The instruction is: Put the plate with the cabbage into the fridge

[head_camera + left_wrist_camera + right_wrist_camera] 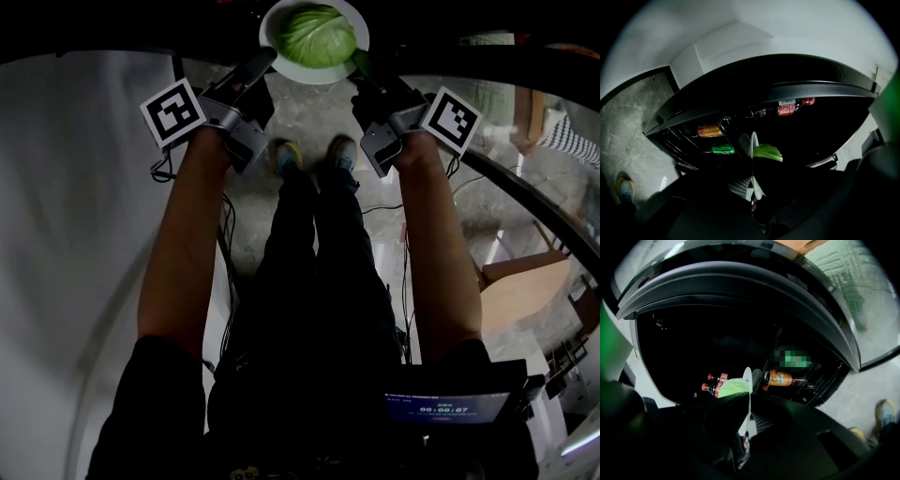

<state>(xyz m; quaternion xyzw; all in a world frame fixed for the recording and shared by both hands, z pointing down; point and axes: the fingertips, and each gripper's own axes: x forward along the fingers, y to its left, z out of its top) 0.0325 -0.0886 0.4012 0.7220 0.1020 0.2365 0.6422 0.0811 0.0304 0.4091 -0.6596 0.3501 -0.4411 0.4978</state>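
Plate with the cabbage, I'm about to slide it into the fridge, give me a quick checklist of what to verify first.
1. Left gripper shut on the plate rim: ok.
2. Right gripper shut on the opposite rim: ok.
3. Cabbage sitting mid-plate, not at the edge: ok.
4. Fridge open in front of the plate: ok.
5. Free shelf space for the plate: cannot tell; the inside is dark, with only cola bottles and an orange can showing.
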